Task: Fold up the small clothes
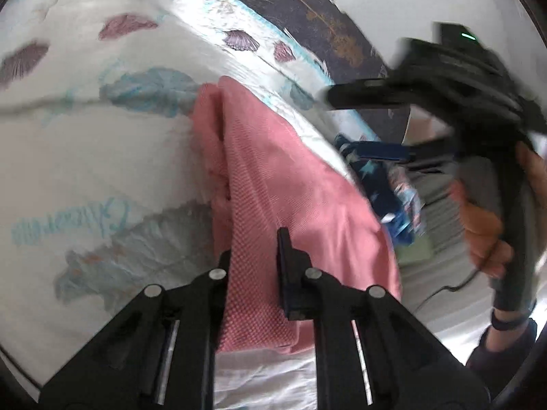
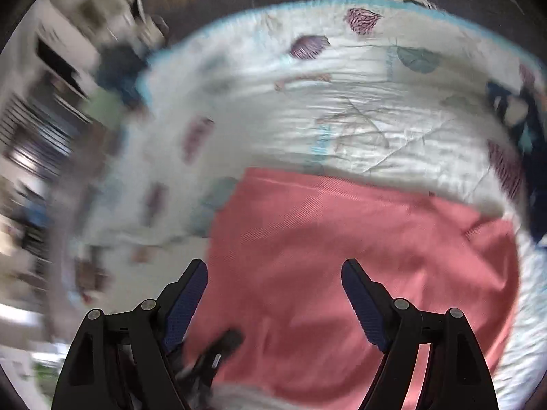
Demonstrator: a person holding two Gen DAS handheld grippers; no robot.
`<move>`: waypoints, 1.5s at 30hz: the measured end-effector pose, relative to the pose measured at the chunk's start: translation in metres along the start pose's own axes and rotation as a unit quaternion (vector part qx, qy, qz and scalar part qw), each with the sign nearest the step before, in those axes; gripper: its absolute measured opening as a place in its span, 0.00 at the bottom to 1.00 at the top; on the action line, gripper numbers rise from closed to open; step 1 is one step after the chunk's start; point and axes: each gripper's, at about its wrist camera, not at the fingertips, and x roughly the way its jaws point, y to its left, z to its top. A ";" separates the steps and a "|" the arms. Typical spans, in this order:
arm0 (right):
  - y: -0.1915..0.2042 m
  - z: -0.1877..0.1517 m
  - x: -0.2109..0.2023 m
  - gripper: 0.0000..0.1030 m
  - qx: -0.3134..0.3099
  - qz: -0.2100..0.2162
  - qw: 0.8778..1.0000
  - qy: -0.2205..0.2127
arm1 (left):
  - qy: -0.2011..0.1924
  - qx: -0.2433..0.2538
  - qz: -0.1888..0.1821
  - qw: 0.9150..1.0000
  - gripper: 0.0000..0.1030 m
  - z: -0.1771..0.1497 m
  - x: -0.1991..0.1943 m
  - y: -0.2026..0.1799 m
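A pink knit garment (image 1: 273,184) lies on a white quilt printed with shells (image 1: 85,171). My left gripper (image 1: 254,249) has pink cloth running between its fingers and up over its left finger; its jaws stand narrowly apart around the fabric. In the right wrist view the same pink garment (image 2: 359,256) lies spread flat on the quilt (image 2: 359,109). My right gripper (image 2: 273,273) hovers over it with jaws wide apart and empty. The right gripper also shows in the left wrist view (image 1: 444,95), held by a hand, up and to the right.
A pile of dark blue patterned clothes (image 1: 386,184) lies beyond the quilt's edge; dark blue cloth also shows at the quilt's right edge (image 2: 533,157). A dark patterned rug (image 1: 307,7) borders the quilt. Blurred furniture stands at the left (image 2: 44,102).
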 end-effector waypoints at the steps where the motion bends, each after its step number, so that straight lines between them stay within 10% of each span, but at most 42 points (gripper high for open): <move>1: 0.008 0.005 0.009 0.80 -0.011 -0.005 1.000 0.018 | -0.003 -0.024 -0.011 1.000 0.14 -0.004 -0.004 0.009; 7: 0.085 0.021 0.073 0.80 -0.108 -0.080 0.984 0.114 | -0.009 -0.092 -0.104 0.990 0.14 -0.011 -0.002 0.038; 15: 0.117 0.009 0.125 0.73 -0.185 -0.222 0.947 0.141 | -0.016 -0.082 -0.116 0.990 0.14 -0.022 -0.013 0.039; 17: 0.115 0.005 0.126 0.66 -0.192 -0.214 0.948 0.137 | -0.017 -0.079 -0.114 0.990 0.14 -0.023 -0.014 0.036; 20: 0.110 0.011 0.112 0.13 -0.184 -0.213 0.954 0.100 | -0.014 -0.092 -0.111 0.990 0.14 -0.020 -0.013 0.040; 29: 0.065 0.020 0.045 0.08 -0.120 -0.099 0.987 0.046 | -0.030 -0.037 -0.089 0.995 0.12 -0.018 -0.033 0.000; 45: 0.016 -0.005 -0.068 0.08 -0.096 -0.109 0.989 -0.020 | -0.018 0.010 -0.129 0.991 0.12 -0.023 -0.035 -0.086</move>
